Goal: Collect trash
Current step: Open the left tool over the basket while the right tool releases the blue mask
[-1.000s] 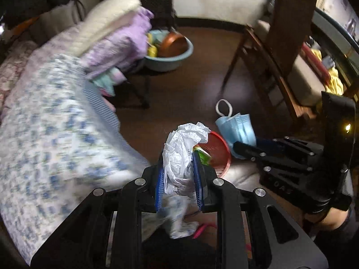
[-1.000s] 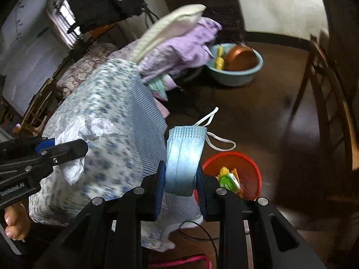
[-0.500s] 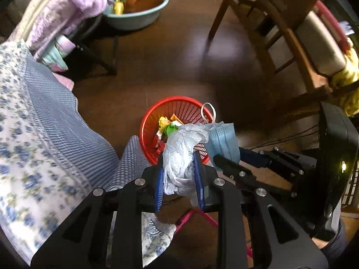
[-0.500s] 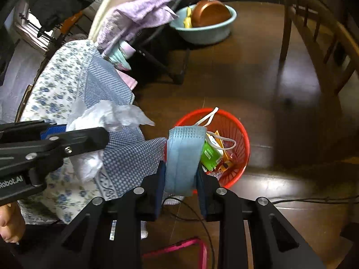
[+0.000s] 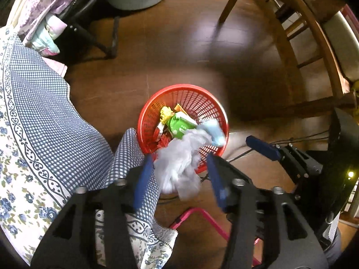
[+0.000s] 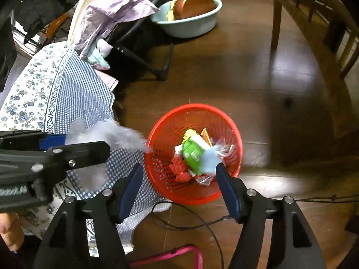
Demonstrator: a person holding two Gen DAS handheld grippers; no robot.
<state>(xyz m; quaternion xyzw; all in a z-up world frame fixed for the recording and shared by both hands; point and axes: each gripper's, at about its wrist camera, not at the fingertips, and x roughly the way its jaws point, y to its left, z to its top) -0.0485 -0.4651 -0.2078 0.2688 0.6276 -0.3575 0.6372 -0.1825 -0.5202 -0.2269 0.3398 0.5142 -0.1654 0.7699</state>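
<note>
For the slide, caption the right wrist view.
Right gripper, fingers just opened, releases a blue face mask over the red basket of trash.

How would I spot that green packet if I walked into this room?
Find the red mesh basket on the dark wooden floor, beside the hanging blue checked cloth. Inside it, near the middle, the green packet lies among wrappers. It is the only bright green thing there, next to a yellow scrap and red crumpled bits.

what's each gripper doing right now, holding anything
Left gripper: open, jaws just opened; the white plastic bag sits loose between them.
Right gripper: open, jaws just opened; the blue face mask is dropping into the red basket.
</note>
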